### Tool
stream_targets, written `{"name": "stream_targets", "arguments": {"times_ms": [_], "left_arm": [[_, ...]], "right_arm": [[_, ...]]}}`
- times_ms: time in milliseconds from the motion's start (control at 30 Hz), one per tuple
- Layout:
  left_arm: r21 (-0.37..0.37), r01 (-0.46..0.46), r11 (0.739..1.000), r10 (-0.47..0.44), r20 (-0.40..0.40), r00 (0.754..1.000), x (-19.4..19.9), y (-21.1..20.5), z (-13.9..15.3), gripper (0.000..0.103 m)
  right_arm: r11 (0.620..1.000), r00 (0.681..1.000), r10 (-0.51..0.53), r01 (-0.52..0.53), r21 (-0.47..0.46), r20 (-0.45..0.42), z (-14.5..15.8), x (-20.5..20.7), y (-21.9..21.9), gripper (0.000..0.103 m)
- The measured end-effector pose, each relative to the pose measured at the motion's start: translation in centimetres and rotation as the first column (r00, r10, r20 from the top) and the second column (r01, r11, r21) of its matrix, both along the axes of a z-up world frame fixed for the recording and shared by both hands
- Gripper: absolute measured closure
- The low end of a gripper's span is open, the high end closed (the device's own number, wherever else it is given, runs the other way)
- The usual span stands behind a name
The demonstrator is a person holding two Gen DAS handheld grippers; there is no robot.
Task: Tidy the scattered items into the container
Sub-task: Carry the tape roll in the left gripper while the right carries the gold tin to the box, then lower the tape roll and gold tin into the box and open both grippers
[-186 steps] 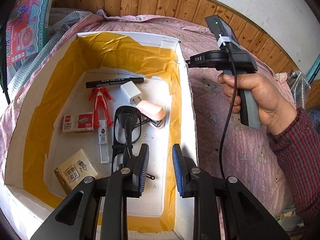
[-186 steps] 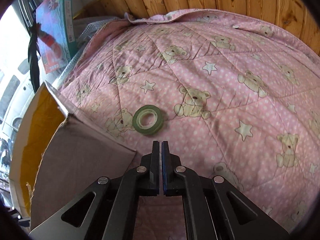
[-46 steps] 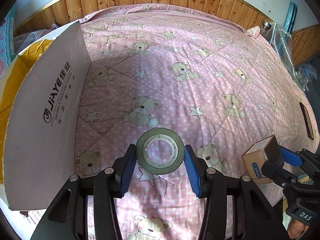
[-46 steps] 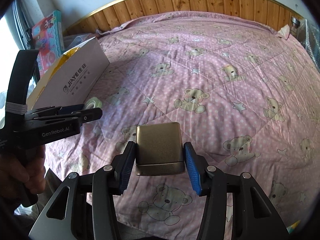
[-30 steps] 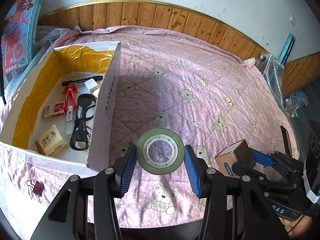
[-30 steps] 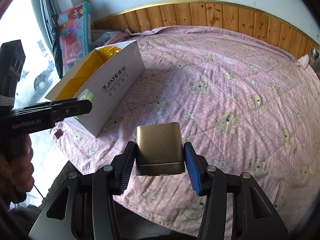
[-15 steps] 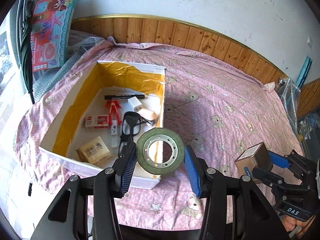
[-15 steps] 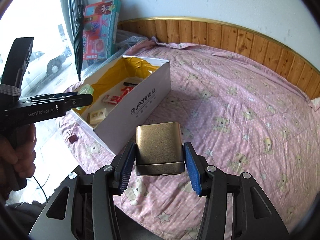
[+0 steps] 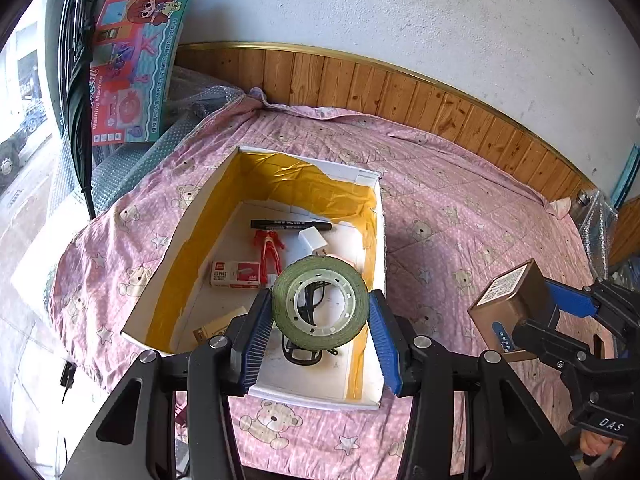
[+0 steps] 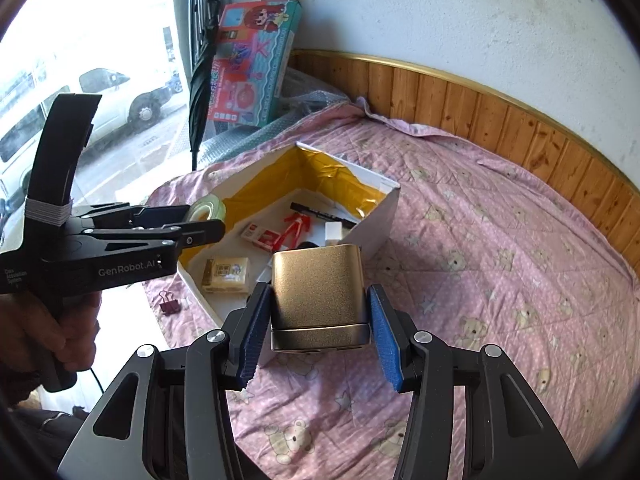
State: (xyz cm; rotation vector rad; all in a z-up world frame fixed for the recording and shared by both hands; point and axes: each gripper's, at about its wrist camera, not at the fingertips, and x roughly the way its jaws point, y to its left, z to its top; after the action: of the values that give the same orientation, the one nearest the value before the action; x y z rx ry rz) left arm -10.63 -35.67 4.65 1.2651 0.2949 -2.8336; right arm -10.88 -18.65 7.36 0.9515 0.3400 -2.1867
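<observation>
My left gripper is shut on a green roll of tape, held high over the near end of the white cardboard box with yellow tape lining. In the box lie a black marker, a red figure, a white charger, a red-and-white staple box, black glasses partly hidden behind the roll, and a beige packet. My right gripper is shut on a gold rectangular box, held in the air right of the cardboard box. The same gold box shows in the left wrist view.
The pink bear-print quilt covers the bed up to a wooden wainscot. A toy washing-machine carton and a dark umbrella lean at the left. A small binder clip lies on the quilt near the box's corner. A hand holds the left gripper.
Both grippers have risen and swung toward the box; the tape roll now hangs over the box's near end. The gold box has come closer to the box's right wall.
</observation>
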Motion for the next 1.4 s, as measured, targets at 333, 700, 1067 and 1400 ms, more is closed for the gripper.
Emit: {"name": "stream_targets", "arguments": {"times_ms": [333,700,1067,1400], "left_arm": [[0.021,-0.04,0.999,0.04,0.029,0.999,-1.8,-2.8,-0.9,0.054],[0.116,-0.137,0.984,0.123,0.118,0.985,-3.4,-7.6,-3.8,0.054],[0.115,-0.141,0.983,0.125,0.135,0.983,-6.5,-9.7,-4.2,0.054],[0.086,-0.071,0.994,0.054,0.188,0.981,-10.3,-10.1,-5.6,0.054]], "right_arm": [[0.997,0.997,0.071,-0.071,-0.001,-0.006,1.1,-3.1,-4.8,0.052],[0.992,0.992,0.115,-0.117,0.04,0.047,-0.6,-8.1,-9.3,0.052],[0.975,0.955,0.202,-0.216,0.044,0.219,-4.3,-10.0,-12.4,0.051],[0.927,0.903,0.317,-0.36,0.108,0.289,-8.8,-4.6,-13.3,0.052]]}}
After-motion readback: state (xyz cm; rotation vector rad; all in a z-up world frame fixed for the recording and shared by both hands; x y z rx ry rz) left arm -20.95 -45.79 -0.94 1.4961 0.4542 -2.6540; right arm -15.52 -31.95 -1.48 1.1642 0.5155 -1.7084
